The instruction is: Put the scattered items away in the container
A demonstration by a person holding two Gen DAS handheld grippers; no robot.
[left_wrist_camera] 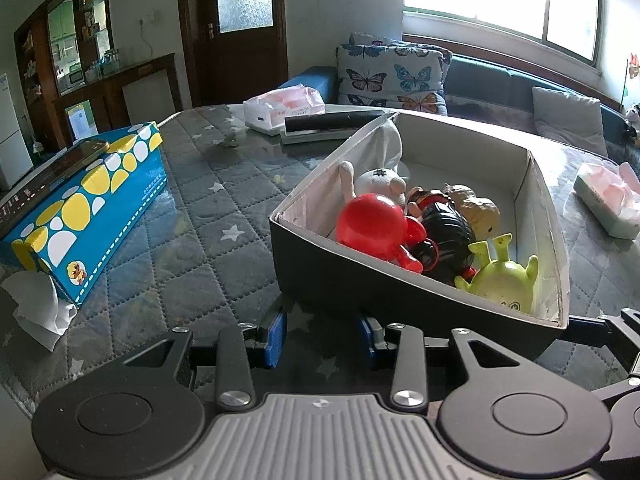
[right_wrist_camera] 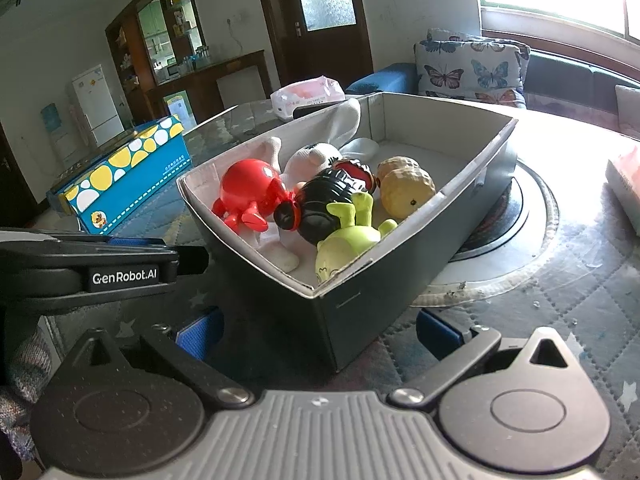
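With both my left gripper [left_wrist_camera: 322, 340] and right gripper [right_wrist_camera: 320, 332] held open and empty beside the box [right_wrist_camera: 360, 308] holding the toys [right_wrist_camera: 320, 204], I judge a careless nudge could shove it across the table [left_wrist_camera: 192, 240].

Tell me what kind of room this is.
Most likely a home living room: a sofa with a butterfly cushion under a window, a wooden display cabinet, and a quilt-covered table holding the toy box.
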